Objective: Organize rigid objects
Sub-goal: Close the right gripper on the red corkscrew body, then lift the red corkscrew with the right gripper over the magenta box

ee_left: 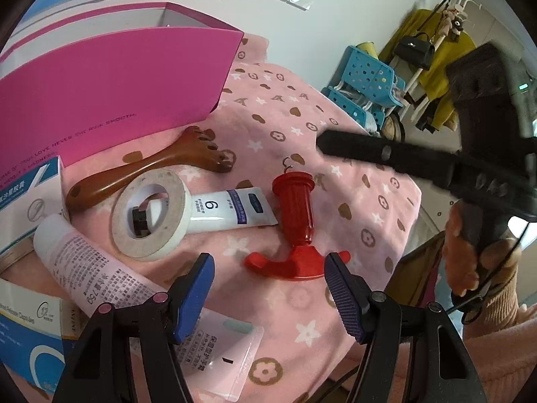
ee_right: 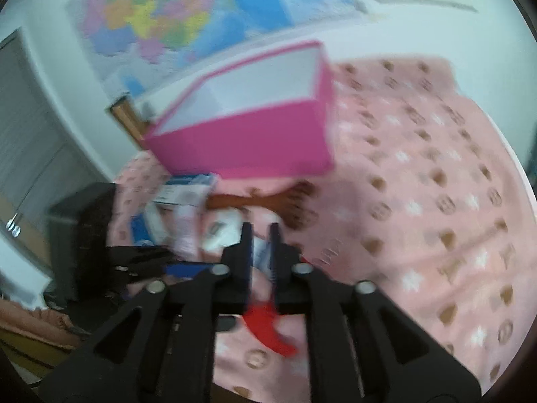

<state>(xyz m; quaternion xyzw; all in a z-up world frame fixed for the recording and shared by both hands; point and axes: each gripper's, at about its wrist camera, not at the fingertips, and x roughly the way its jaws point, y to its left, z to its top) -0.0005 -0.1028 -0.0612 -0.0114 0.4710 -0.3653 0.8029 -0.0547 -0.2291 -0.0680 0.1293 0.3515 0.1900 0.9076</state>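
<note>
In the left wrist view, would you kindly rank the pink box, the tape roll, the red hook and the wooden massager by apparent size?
1. pink box
2-3. wooden massager and tape roll: too alike to rank
4. red hook, roughly

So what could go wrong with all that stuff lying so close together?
The tape roll lies on top of the white tube, so pulling either one could drag the other along. The red hook lies between the open left gripper and the nearly closed, empty right gripper, so the two might bump. The right wrist view is blurred, so aiming is harder.
</note>
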